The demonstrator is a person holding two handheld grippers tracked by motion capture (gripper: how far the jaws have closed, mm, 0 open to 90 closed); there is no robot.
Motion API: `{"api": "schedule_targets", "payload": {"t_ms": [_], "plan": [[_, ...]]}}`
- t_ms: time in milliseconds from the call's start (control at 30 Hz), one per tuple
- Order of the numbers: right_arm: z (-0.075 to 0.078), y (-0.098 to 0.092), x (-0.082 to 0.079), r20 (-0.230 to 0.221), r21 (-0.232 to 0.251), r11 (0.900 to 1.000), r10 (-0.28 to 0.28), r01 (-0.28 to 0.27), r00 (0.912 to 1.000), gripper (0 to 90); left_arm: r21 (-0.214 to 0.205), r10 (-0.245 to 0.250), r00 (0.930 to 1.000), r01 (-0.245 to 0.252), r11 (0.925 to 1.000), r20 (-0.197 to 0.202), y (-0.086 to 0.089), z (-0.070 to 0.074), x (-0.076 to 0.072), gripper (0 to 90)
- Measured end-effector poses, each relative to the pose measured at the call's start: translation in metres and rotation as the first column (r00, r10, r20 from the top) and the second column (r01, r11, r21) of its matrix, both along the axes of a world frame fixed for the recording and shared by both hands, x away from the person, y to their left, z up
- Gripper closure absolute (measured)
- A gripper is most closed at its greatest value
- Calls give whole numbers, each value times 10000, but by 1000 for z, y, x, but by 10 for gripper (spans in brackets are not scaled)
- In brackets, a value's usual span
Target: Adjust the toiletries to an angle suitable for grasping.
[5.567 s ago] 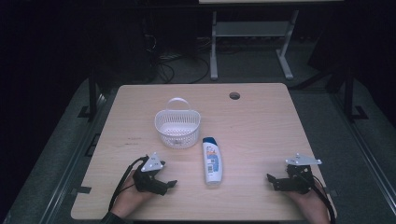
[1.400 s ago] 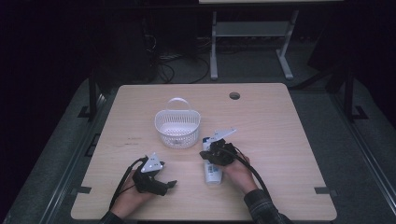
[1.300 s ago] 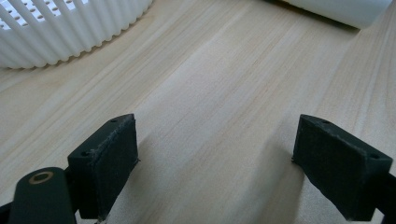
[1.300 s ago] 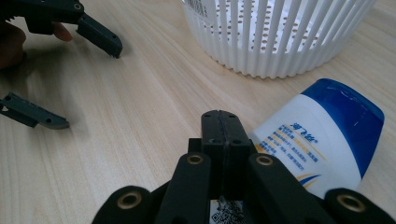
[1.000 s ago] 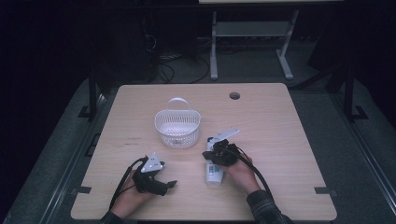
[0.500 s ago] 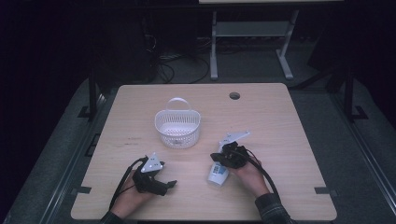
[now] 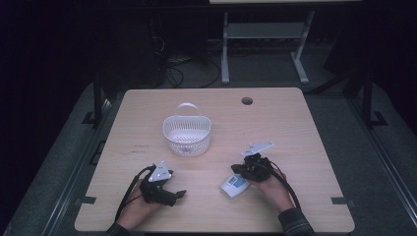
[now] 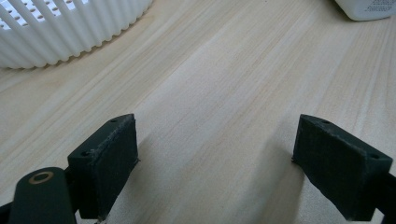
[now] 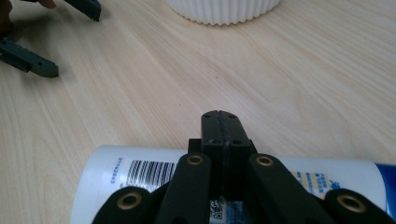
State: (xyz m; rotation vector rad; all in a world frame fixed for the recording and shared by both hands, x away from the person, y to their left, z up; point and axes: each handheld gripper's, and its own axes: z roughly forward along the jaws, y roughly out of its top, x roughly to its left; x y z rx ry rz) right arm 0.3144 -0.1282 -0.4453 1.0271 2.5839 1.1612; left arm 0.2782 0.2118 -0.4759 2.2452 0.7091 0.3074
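Note:
A white bottle (image 7: 233,185) with a blue and white label lies on its side on the wooden table (image 7: 295,128), tilted across the front middle. My right gripper (image 7: 238,169) is shut with nothing between its jaws; its tips rest over the upper end of the bottle (image 9: 140,172), and in the right gripper view the right gripper (image 9: 220,116) has its jaws pressed together. To the left, my left gripper (image 7: 176,195) rests on the table, open and empty; the left gripper (image 8: 219,154) shows bare wood between its jaws. A white slatted basket (image 7: 187,135) stands behind both.
A round cable hole (image 7: 247,101) sits near the table's far edge. The basket (image 8: 70,28) is close ahead of the left gripper. Beyond the table stands a grey metal frame (image 7: 226,49) among cables on a dark floor.
My right gripper, shut, has moved right and toward the front edge, and the bottle has swung from straight to tilted with it. The left gripper has stayed put.

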Motion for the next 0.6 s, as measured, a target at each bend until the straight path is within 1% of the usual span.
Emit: {"api": "schedule_targets", "payload": {"t_ms": [267, 300, 400, 600], "plan": [[0, -7, -6, -50, 30, 10000, -85, 85, 10000, 894, 5, 22, 10000, -22, 10000, 8, 0, 0, 0, 129], [0, -6, -6, -57, 117, 9999, -85, 85, 9999, 895, 6, 26, 10000, -26, 10000, 4, 0, 0, 0, 129], [4, 0, -8, -19, 293, 9996, 44, -43, 10000, 894, 7, 23, 10000, -23, 10000, 8, 0, 0, 0, 129], [8, 23, -16, 58, 439, 9965, 705, -707, 9975, 894, -71, 75, 10000, -75, 9999, 6, -1, 0, 0, 129]]}}
